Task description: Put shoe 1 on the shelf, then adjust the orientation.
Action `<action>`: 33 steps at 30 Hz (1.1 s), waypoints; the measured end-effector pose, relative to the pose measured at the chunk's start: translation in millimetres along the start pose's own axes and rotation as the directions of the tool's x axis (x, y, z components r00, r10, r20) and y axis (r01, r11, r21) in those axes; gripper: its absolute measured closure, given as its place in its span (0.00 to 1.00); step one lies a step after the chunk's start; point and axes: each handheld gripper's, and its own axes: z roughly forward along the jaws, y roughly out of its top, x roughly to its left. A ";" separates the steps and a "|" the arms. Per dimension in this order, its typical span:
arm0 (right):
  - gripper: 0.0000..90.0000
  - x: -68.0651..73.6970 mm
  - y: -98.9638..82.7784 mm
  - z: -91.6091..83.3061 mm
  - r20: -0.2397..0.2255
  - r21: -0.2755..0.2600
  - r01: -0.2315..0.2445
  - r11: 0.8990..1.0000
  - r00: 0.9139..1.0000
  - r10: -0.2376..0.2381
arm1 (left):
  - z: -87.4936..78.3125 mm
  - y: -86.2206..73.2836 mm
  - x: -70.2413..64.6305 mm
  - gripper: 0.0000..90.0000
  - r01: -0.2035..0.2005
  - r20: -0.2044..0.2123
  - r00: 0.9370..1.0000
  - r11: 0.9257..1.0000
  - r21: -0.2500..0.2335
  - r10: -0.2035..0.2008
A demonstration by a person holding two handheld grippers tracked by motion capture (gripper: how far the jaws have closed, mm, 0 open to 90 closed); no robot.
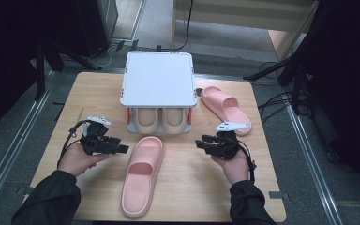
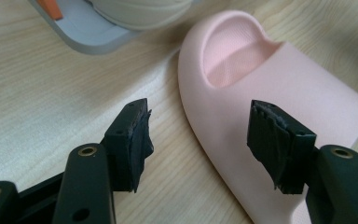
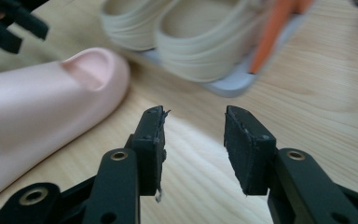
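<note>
High view: pink slipper [image 1: 142,176] mid-tabletop toward near edge, between left gripper [image 1: 120,149] and right gripper [image 1: 201,143], both agape, empty; second pink slipper [image 1: 226,108] near right edge; gripper views add beige shoes [image 3: 186,37] on rack [image 1: 158,79]

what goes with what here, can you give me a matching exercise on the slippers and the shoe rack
Column one:
1. near pink foam slipper
2. far pink foam slipper
3. pair of beige slippers
4. white flat top of the small shoe rack

Column two:
a. on the rack's lower shelf
b. bare
c. on the table between the two grippers
d. on the table right of the rack

Pairs: 1-c, 2-d, 3-a, 4-b
</note>
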 end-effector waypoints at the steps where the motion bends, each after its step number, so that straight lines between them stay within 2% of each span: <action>1: 0.65 -4.5 -0.4 -2.1 0.006 -0.005 -0.014 1.000 1.000 0.014 | -0.1 0.9 0.5 0.43 0.005 -0.006 1.000 1.000 -0.008 -0.005; 5: 0.63 -27.9 -1.4 -10.7 0.051 -0.024 -0.049 0.998 0.997 0.050 | 0.5 4.5 2.5 0.43 0.006 -0.004 1.000 1.000 -0.012 -0.006; 7: 0.62 -39.4 -2.1 -15.3 0.104 -0.031 -0.049 0.998 0.993 0.052 | 1.8 6.2 3.1 0.43 0.007 0.003 1.000 1.000 -0.009 -0.007; 10: 0.60 -52.9 -3.4 -19.2 0.121 -0.035 -0.076 0.997 0.989 0.079 | 4.3 7.0 3.3 0.43 0.005 0.002 1.000 1.000 0.004 -0.005; 15: 0.59 -67.1 -2.8 -21.4 0.141 -0.044 -0.094 0.995 0.985 0.099 | 1.7 5.8 2.6 0.43 0.002 -0.004 1.000 1.000 0.000 -0.002; 21: 0.58 -78.8 2.3 -22.8 0.155 -0.048 -0.114 0.992 0.981 0.120 | -3.8 -2.7 1.9 0.43 0.000 -0.013 1.000 1.000 -0.005 0.000; 25: 0.58 -87.3 8.3 -24.0 0.159 -0.068 -0.118 0.991 0.979 0.128 | -9.3 -8.7 1.0 0.43 0.000 -0.042 0.999 1.000 -0.017 0.000; 33: 0.58 -112.7 14.4 -17.1 0.177 -0.069 -0.146 0.987 0.972 0.157 | -20.7 -24.1 0.2 0.43 0.032 -0.063 0.997 0.999 -0.033 -0.034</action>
